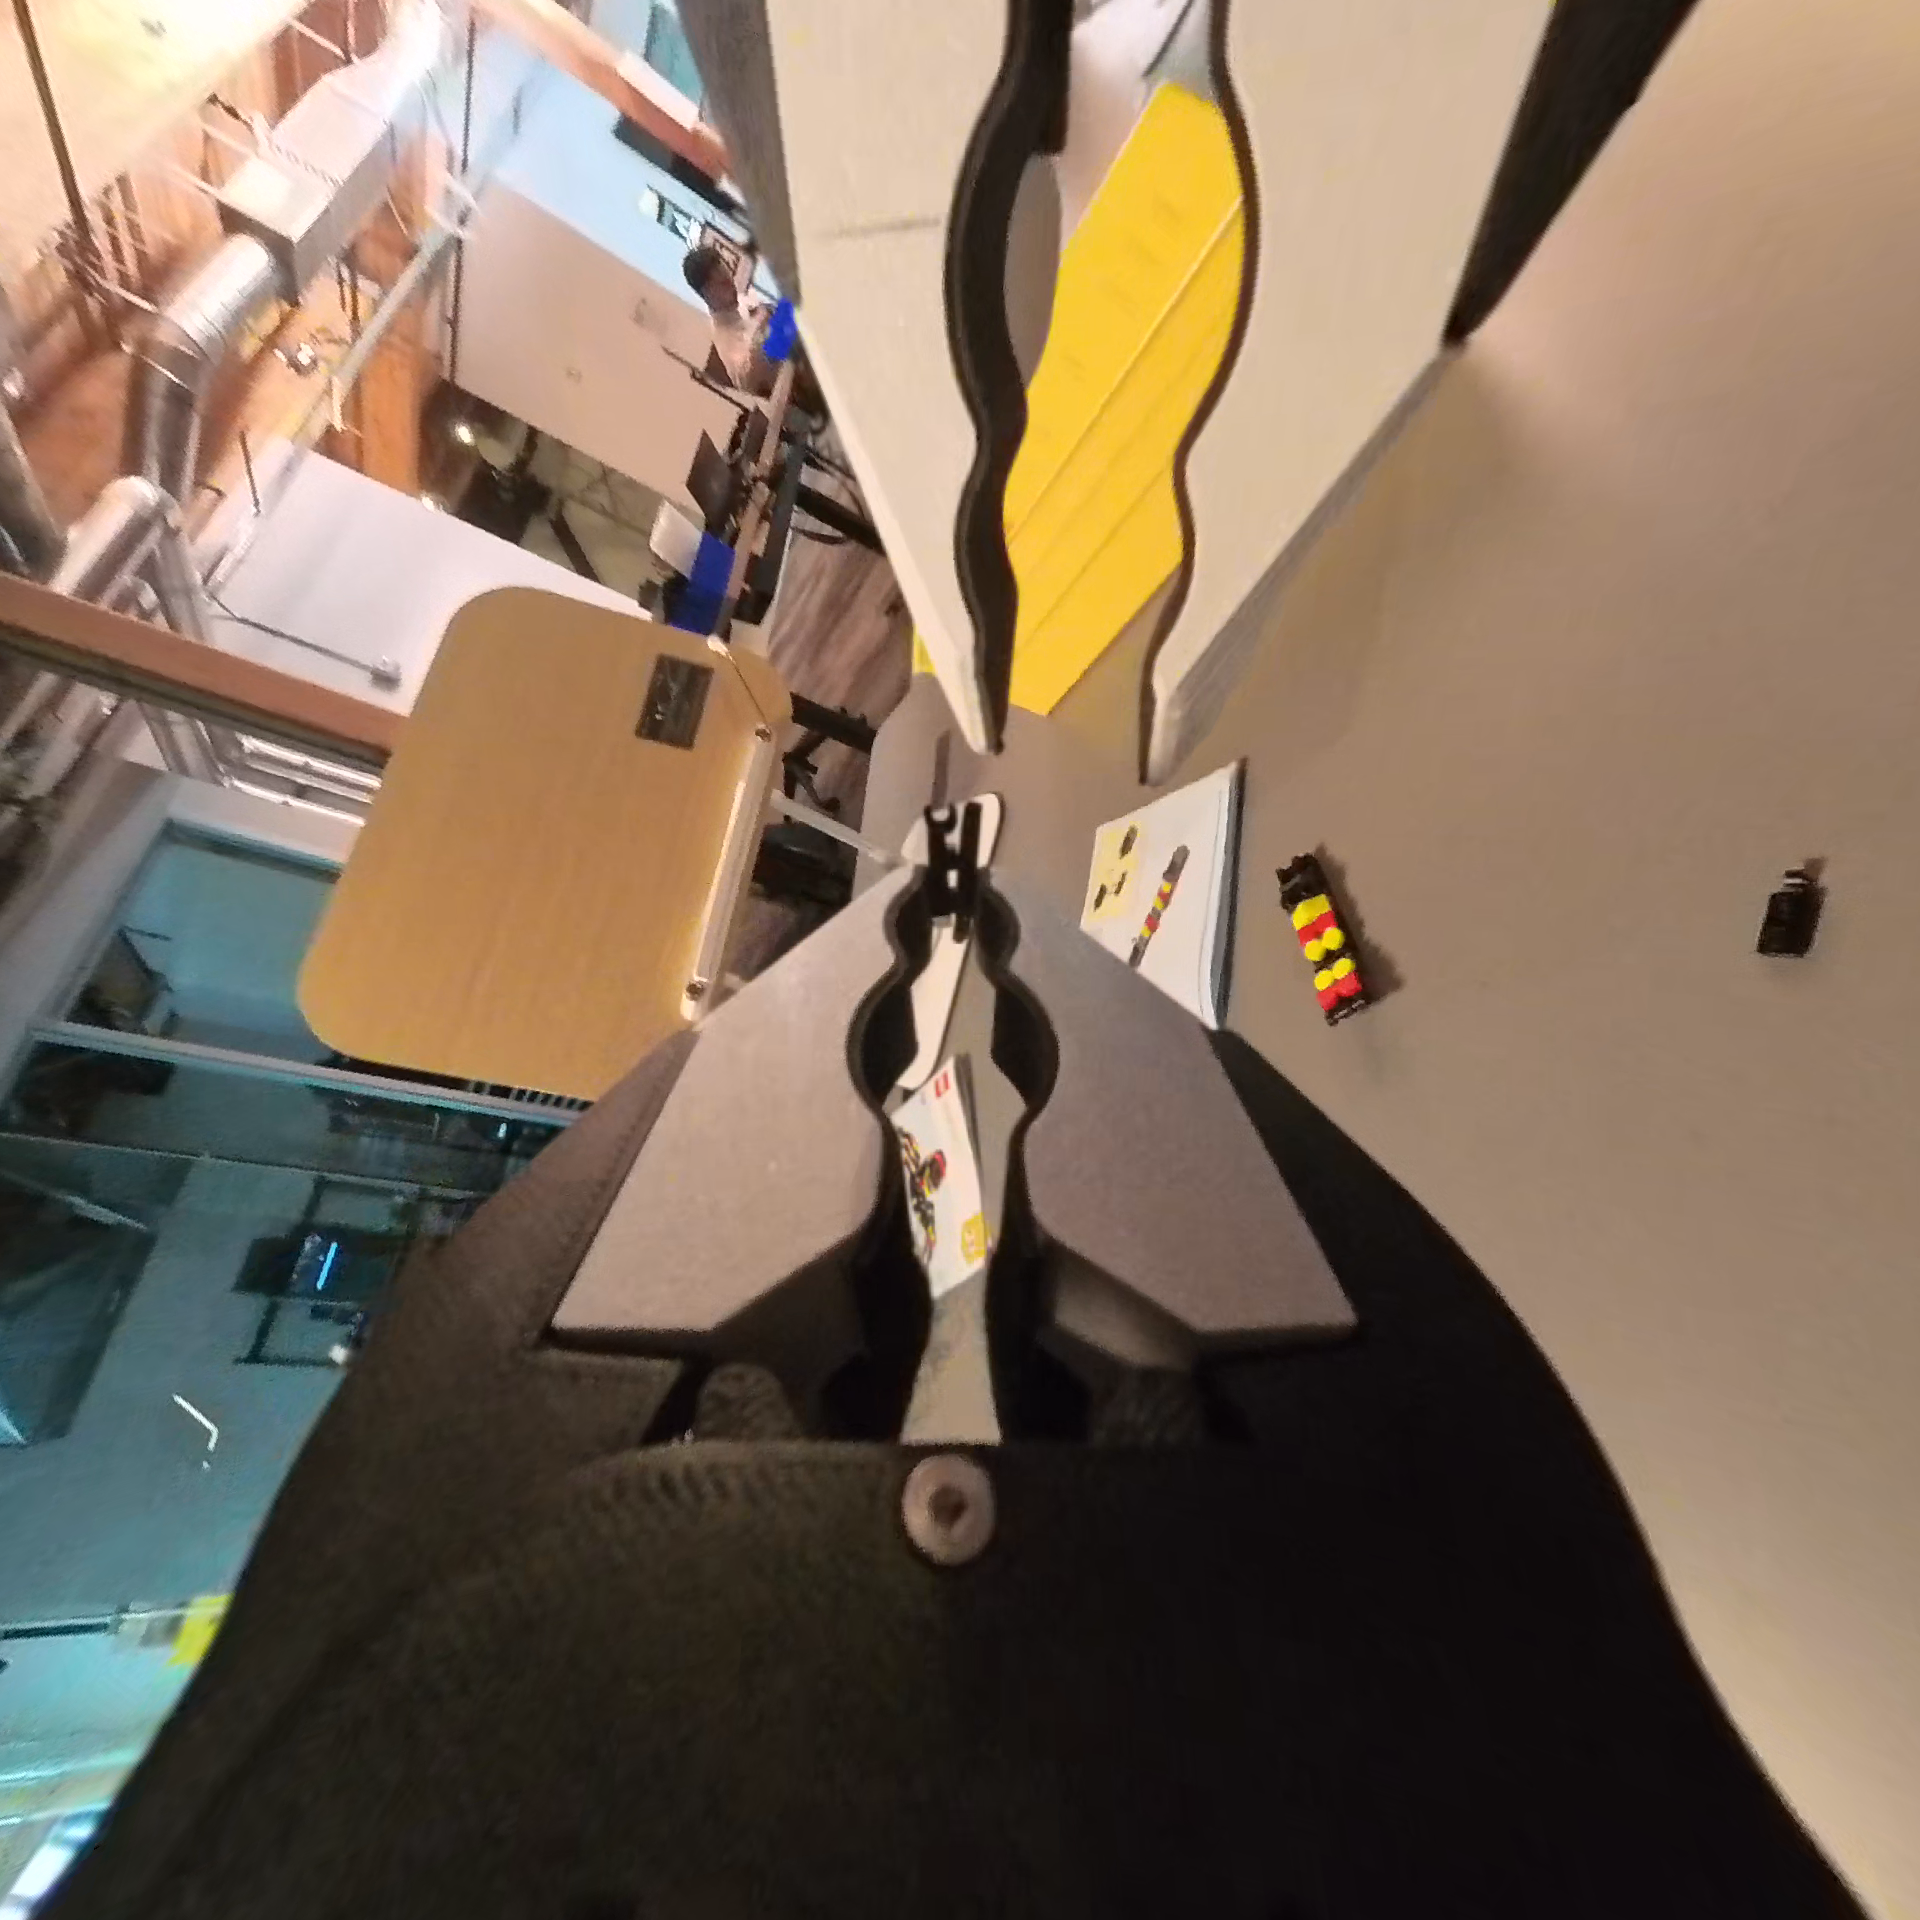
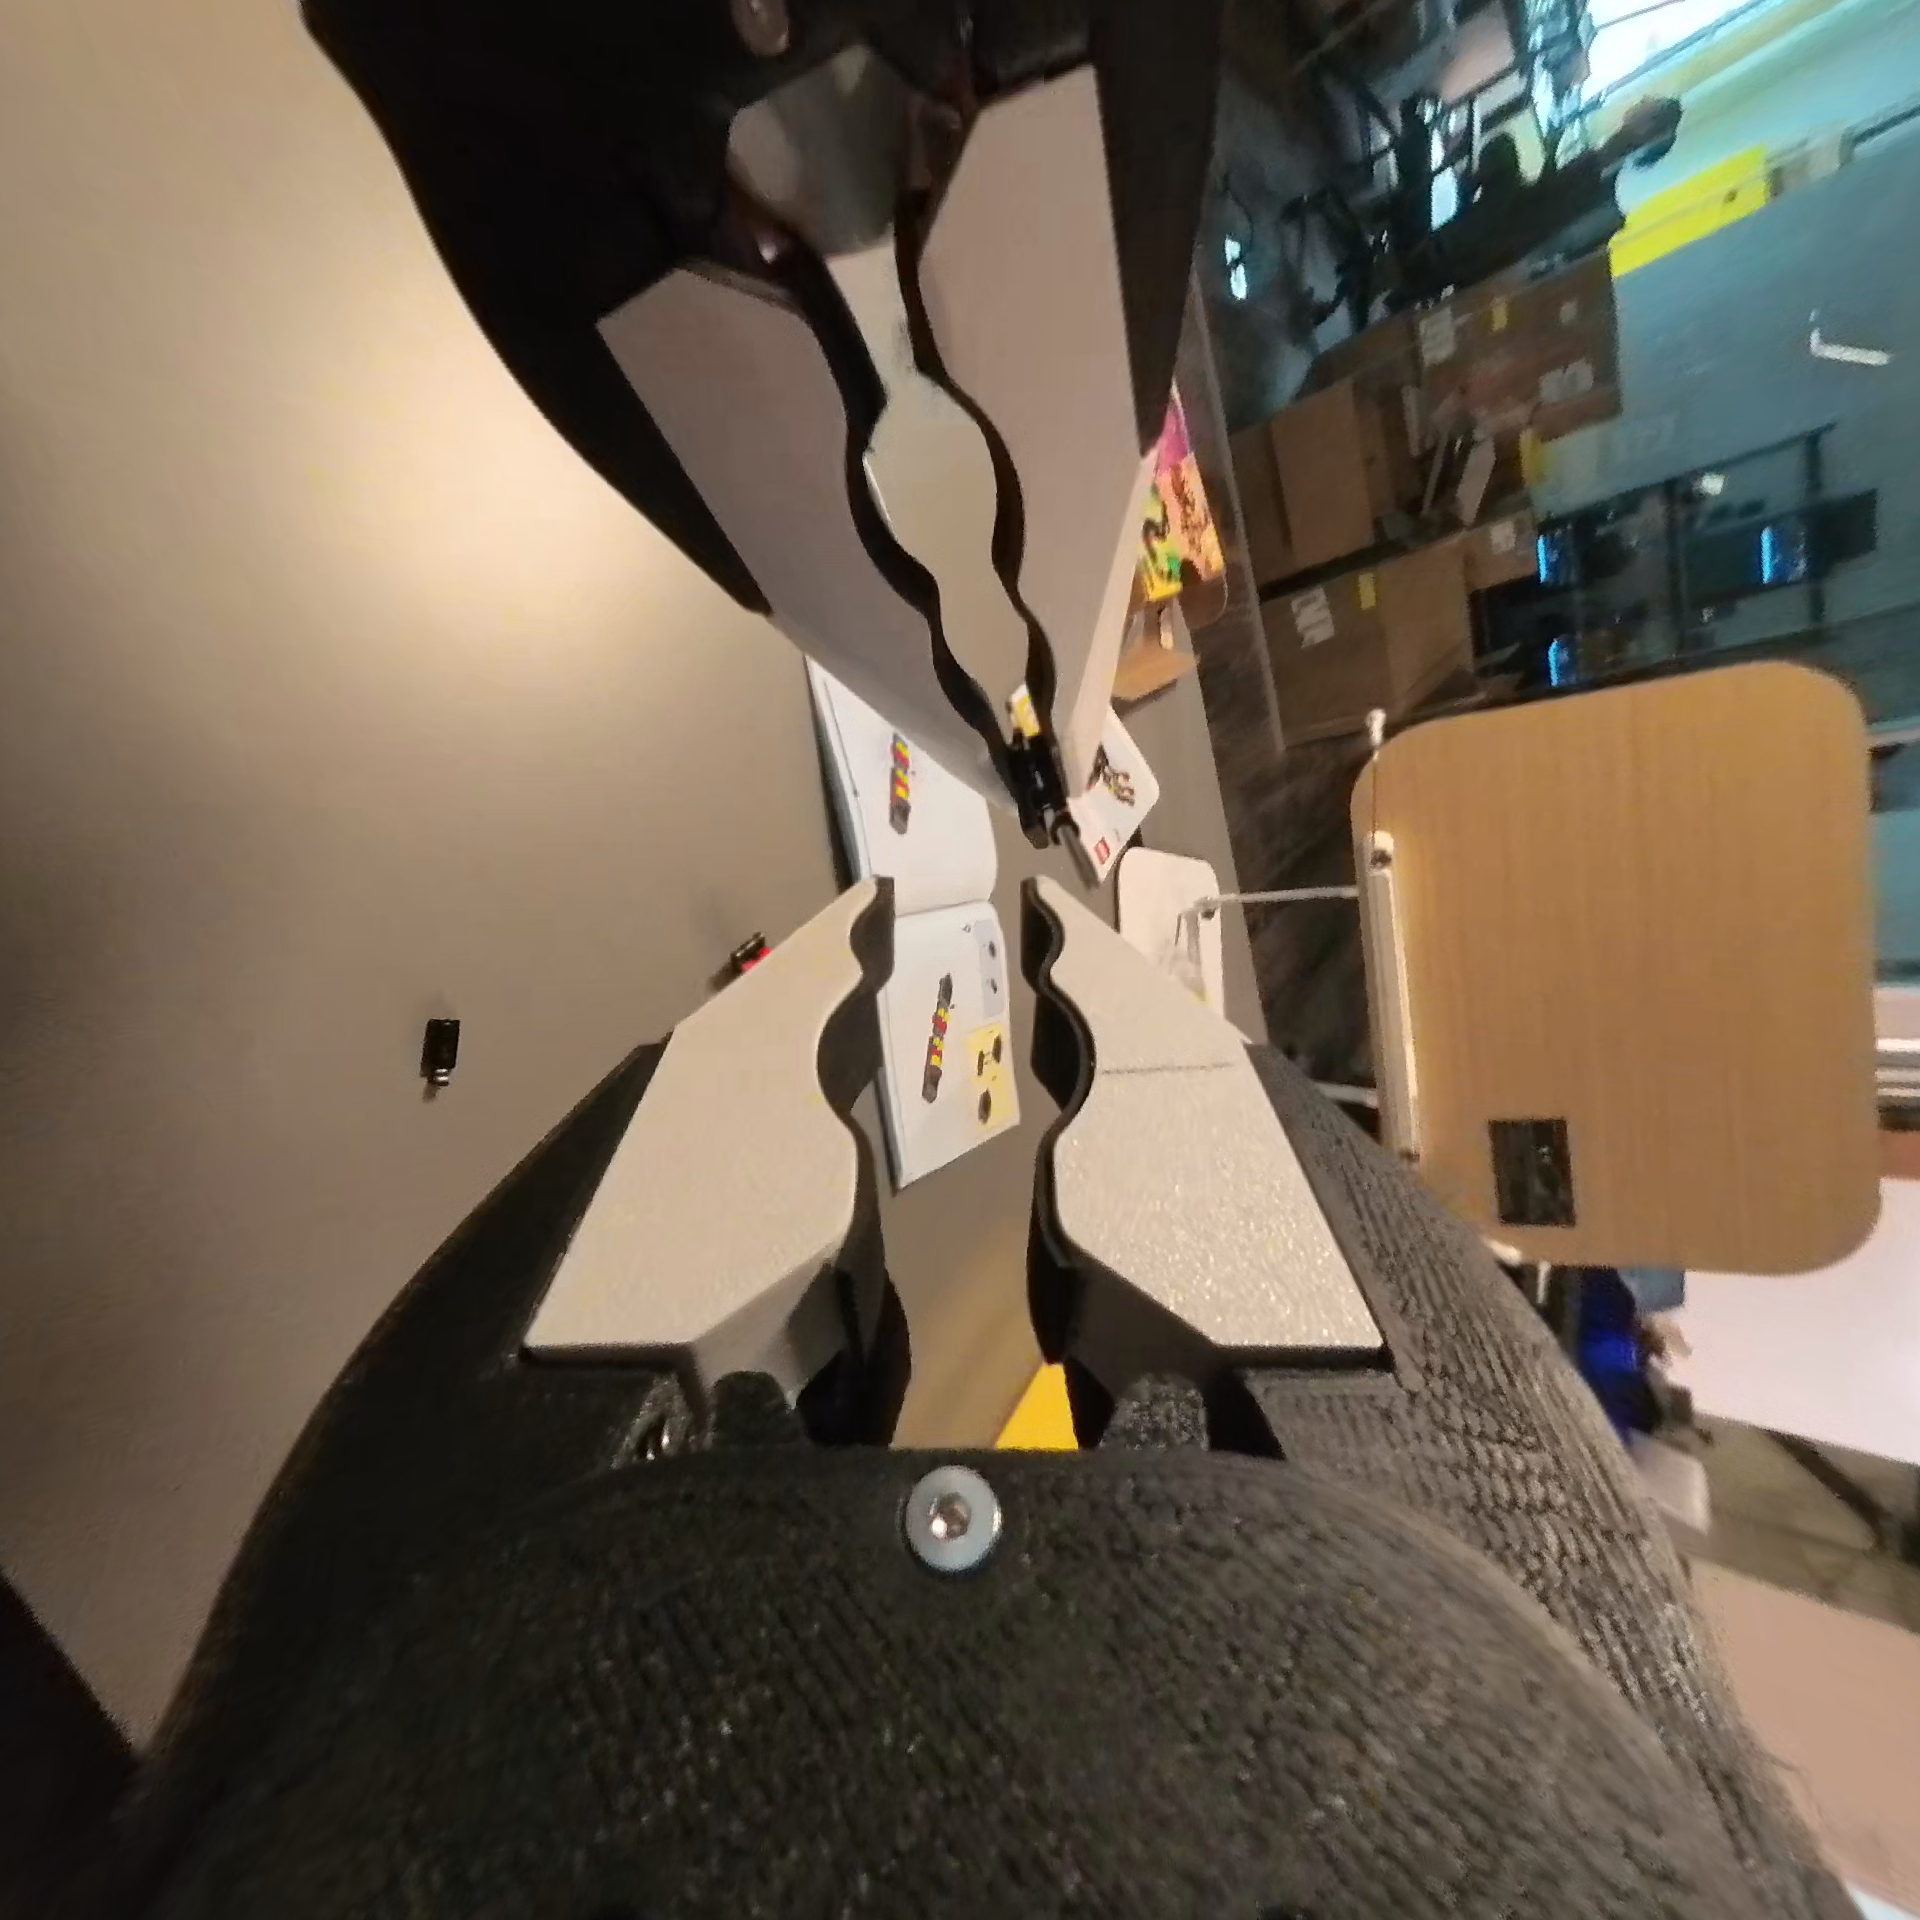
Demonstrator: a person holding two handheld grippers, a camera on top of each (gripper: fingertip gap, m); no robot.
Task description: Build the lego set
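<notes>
The left claw (image 1: pixel 958 871) is pinched shut on a small black plastic clip-like lego piece (image 1: pixel 954 854), lifted clear of the pale grey surface (image 1: pixel 1558 727). The right claw (image 2: pixel 956 914) faces it with its two grey fingers parted and nothing between them, its tips near that held piece (image 2: pixel 1034 774) at about 12 o'clock in the right wrist view. In the left wrist view, the open white instruction booklet (image 1: pixel 1169 894) lies at roughly 3 o'clock from the held piece; beyond it rests the black, red and yellow brick assembly (image 1: pixel 1332 940), and farther out a lone small black brick (image 1: pixel 1789 914). The yellow box (image 1: pixel 1122 416) lies behind the right claw's fingers. The step looks like a mid-air handover or re-grip (possibly an alignment), so the next move calls for the right claw to close squarely on the piece's free end before it goes to the assembly.
</notes>
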